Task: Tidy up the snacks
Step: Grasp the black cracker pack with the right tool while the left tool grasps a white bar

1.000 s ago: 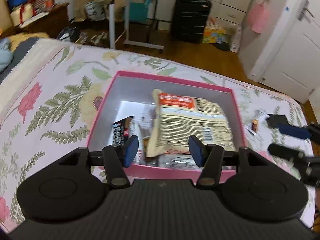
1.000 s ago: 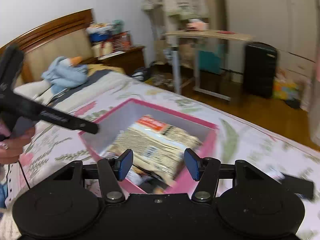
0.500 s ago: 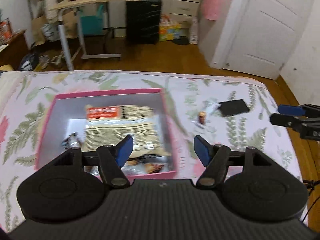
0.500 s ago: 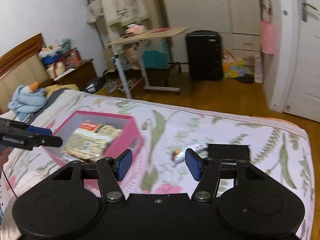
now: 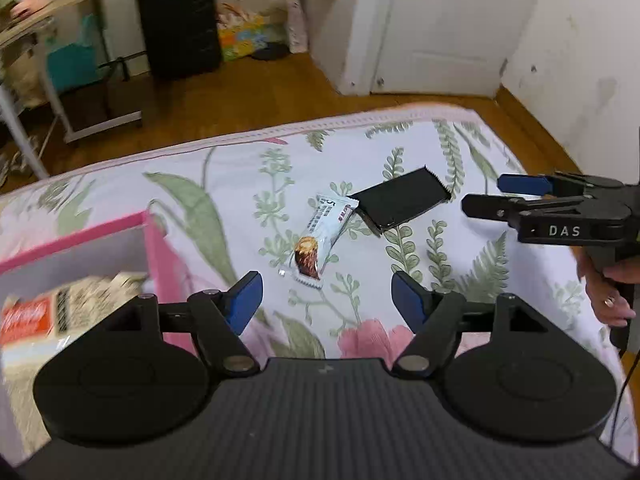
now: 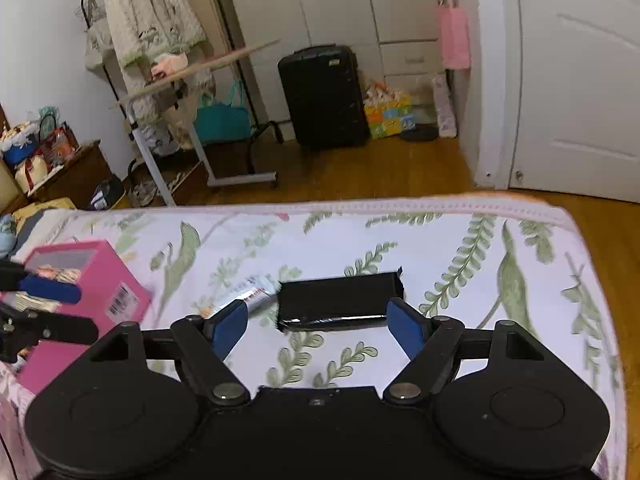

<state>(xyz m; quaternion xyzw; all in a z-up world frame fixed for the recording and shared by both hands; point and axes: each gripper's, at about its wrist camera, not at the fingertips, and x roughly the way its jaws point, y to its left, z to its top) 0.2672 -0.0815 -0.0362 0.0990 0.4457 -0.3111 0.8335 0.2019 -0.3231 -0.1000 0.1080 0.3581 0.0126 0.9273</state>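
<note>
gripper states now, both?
Left gripper: open, holding nothing.
Right gripper: open, holding nothing; black packet lies ahead.

We see only a corner of the pink box (image 5: 154, 240) in the left wrist view; the frame edge cuts the rest, and the packet (image 5: 60, 312) inside it is too smeared to read. In the right wrist view the left gripper (image 6: 60, 308) crosses the box front and hides most of its opening. The white bar (image 6: 256, 294) there is blurred (its print is unreadable) and its near end sits behind a blue pad (image 6: 228, 326). The black pouch (image 6: 340, 296) shows no label we can make out.
</note>
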